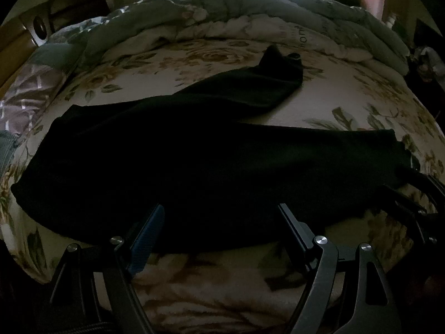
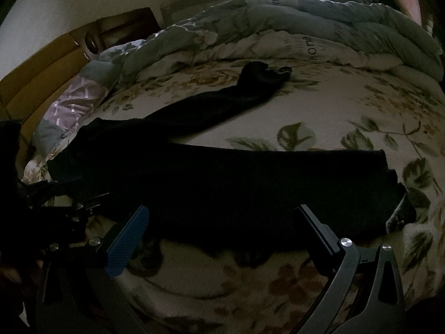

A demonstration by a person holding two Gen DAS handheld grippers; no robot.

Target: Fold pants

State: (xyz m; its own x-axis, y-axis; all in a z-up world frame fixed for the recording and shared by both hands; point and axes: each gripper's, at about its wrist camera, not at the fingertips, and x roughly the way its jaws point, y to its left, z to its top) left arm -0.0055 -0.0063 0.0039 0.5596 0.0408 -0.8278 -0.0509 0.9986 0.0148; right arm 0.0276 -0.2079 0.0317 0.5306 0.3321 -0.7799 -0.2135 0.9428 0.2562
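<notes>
Your left tool (image 1: 219, 217) is spread wide, nothing between its fingers. It hovers just over the near edge of the black pants (image 1: 194, 167), toward their waist end. Your right tool (image 2: 222, 220) is equally wide apart and empty, at the near edge of the same pants toward the cuff of the near leg.

The pants lie flat on the floral bed sheet (image 1: 347, 89), waist to the left of both tools. One pair, two legs. The near leg runs straight across in front of the tools; its cuff ends right of the right tool. The far leg angles away up and right, its cuff bunched ahead of you.

Edges: the near hem of the pants sits right at the fingertips of both tools. Below that, bare sheet up to the bed edge. A wedge of open sheet lies between the two legs. More open sheet lies right of the near cuff and beyond the far cuff.

Ahead, one rumpled grey-green comforter (image 1: 250, 8) is heaped along the far side of the bed. Partial lettering on it reads "hom"; the rest is unreadable. A patterned pillow (image 2: 75, 103) sits far left by the wooden headboard (image 2: 33, 80).

In each wrist view, the other tool shows at the frame edge.
</notes>
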